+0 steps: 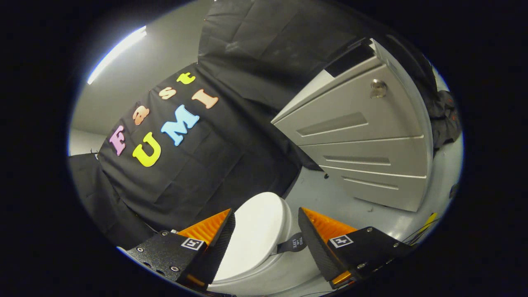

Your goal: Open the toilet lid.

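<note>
We hold the gripper [266, 225] with its jaws spread wide and gripping nothing. The toilet lid [255, 231] lies closed between the two fingers and slightly beyond their tips, resting on the bowl [284, 274].

Working left to right: the booth wall hangs behind the left finger, close behind the toilet. The lid occupies the gap between the fingers. A dark pull tab [293, 244] projects from the lid edge toward the right finger; we judge it the intended grasp point. For a clean step, we should line the jaws up on the tab, close on it fully, then lift along the arc of the hinge rather than straight up. Which end of the lid carries the hinge cannot be told from here.

Right of the toilet, the grey floor [350, 206] runs to a grey drawer cabinet [363, 140] with a lock [378, 88]. It stands well apart from the lid and should not obstruct. The wall is the nearer limit on lid travel.
</note>
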Tool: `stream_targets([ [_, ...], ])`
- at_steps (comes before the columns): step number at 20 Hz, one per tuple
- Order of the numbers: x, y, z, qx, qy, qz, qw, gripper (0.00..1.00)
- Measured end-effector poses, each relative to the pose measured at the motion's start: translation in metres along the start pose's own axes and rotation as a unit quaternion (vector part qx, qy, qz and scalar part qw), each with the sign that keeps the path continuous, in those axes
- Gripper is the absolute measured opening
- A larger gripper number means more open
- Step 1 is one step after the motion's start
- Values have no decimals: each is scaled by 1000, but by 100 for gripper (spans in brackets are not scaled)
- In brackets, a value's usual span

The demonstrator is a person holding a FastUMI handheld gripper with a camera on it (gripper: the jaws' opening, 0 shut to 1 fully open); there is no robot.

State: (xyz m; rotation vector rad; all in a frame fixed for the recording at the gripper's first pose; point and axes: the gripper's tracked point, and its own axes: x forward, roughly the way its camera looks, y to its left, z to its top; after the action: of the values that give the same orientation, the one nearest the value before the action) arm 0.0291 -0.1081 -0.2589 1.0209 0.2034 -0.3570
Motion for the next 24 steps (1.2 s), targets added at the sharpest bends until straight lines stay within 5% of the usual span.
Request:
stream_targets([
  [8,22,-45,-37,97,40,-33,994,90],
  [24,53,-41,-93,118,131,-32,984,30],
])
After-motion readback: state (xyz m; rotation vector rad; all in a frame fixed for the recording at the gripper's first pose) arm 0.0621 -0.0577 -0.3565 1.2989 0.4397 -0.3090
